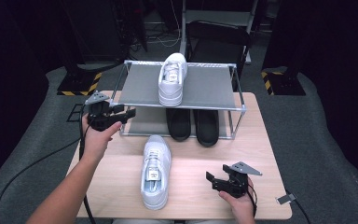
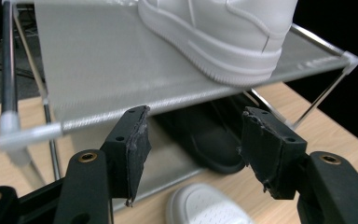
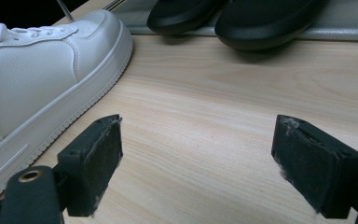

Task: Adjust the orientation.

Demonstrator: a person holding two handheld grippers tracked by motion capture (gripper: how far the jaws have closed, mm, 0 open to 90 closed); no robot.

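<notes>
**On the table before the rack, one white shoe is waiting for its place**

In front of the rack [image 1: 233,108], the white shoe [image 1: 155,171] is lying on the table [image 1: 261,140], toe pointing at the rack, seemingly lined up to join its partner [image 1: 172,78] on the rack's top shelf. The black shoes [image 1: 193,125] are sitting on the rack's lower shelf. The left gripper [image 1: 121,113] is hovering by the rack's near left corner, jaws wide and holding nothing. The right gripper [image 1: 209,178] is waiting well short of the rack, right of the shoe, jaws wide and empty, likely readying to grasp it.
</notes>
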